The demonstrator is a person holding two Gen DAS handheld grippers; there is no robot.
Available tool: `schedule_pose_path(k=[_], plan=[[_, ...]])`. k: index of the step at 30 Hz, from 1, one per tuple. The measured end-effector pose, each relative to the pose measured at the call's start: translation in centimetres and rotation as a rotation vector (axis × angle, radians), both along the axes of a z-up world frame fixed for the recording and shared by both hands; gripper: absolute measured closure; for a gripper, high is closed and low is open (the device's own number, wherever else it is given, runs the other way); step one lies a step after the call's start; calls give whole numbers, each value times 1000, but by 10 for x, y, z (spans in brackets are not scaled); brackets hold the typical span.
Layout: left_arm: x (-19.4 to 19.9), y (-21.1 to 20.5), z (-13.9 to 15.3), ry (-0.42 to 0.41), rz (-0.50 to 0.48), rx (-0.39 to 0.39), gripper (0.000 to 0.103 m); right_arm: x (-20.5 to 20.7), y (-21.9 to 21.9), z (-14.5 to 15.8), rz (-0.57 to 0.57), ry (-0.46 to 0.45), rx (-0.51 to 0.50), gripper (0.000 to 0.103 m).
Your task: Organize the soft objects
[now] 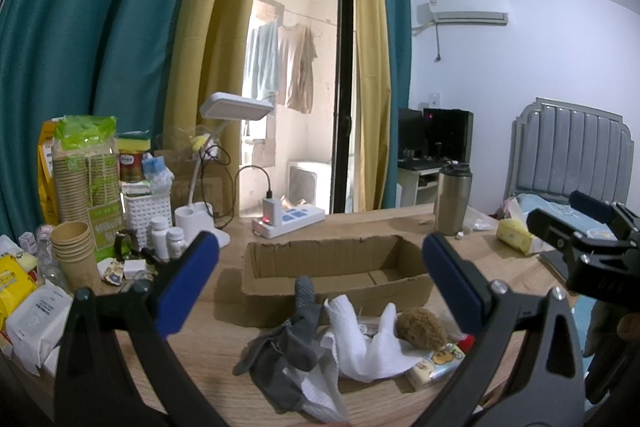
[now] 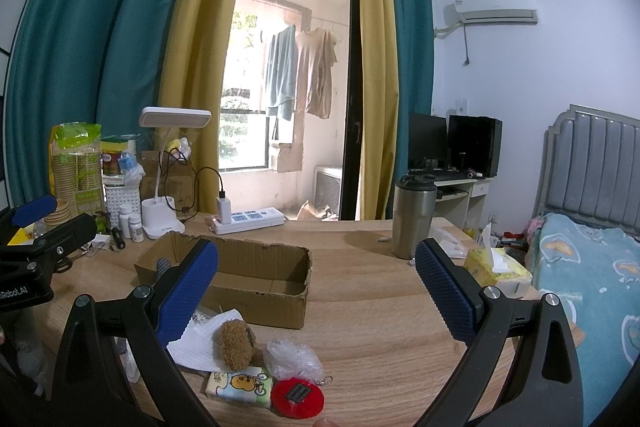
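both grippers, left (image 1: 320,267) and right (image 2: 316,267), hover level over the counter (image 2: 380,327), jaws wide, holding nothing, behind the box (image 1: 336,267).

The left gripper (image 1: 320,263) is hovering wide apart above a grey glove (image 1: 280,347) and white socks (image 1: 360,343) lying before the cardboard box (image 1: 336,287).

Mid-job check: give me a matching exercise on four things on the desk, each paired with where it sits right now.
Things:
1. open brown cardboard box
2. fuzzy brown plush toy
3. round red keychain pouch
4. steel travel mug

Places:
A. nearest desk edge, beside the cartoon tissue pack
B. upright, right of the box
C. desk centre, behind the soft pile
D. lying on the white ribbed cloth

Pairs: 1-C, 2-D, 3-A, 4-B
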State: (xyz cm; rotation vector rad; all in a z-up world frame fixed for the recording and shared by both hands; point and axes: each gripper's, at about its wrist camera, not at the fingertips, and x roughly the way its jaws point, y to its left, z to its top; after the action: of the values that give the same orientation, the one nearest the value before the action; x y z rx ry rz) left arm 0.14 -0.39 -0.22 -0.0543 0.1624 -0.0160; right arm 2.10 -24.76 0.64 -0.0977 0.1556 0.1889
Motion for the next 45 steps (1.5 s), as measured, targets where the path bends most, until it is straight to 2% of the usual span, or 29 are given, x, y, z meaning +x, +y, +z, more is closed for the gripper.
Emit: schedule_pose_path(k=[21,26,36,43,45], plan=[[1,-1,-2,13,3,3,0,3,2,-1,-8,14,2,3],[15,2,-23,104,24,18,0,13,-3,-6,-26,30,-3,3],[46,39,-51,269,85,-21,0,44,-13,-35,-26,164,0,3],[81,56,-74,381,45,-73,0,66,-15,-58,-8,254,23,3],[90,56,-78,408,27,-57,0,69,-16,-65,-4,267,35,3]])
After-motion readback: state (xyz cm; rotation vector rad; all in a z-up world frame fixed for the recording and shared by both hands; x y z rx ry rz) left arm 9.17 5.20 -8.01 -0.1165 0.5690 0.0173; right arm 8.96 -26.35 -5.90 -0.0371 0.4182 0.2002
